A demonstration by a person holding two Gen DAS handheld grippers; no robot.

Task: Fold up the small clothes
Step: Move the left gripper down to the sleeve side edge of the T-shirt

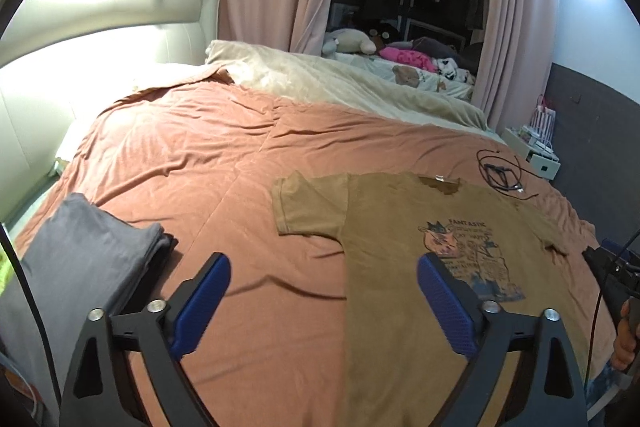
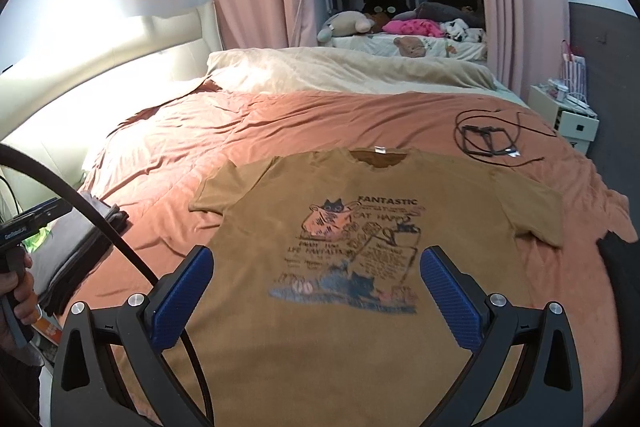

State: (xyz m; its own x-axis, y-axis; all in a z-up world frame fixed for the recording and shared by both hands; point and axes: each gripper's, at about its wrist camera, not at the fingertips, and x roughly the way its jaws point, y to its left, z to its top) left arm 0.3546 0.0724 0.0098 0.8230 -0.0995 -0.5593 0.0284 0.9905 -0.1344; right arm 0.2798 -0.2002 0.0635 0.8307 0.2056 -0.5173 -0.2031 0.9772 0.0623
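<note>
Brown T-shirt [image 2: 340,267] lies flat on the bed under both grippers' released, empty jaws

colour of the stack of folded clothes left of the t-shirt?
Grey folded clothes; clearest in the left wrist view.

The bed [image 2: 240,131] carries a flat brown T-shirt [image 2: 320,327]; folded grey clothes [image 1: 92,259]; a black cable [image 2: 488,139].
</note>
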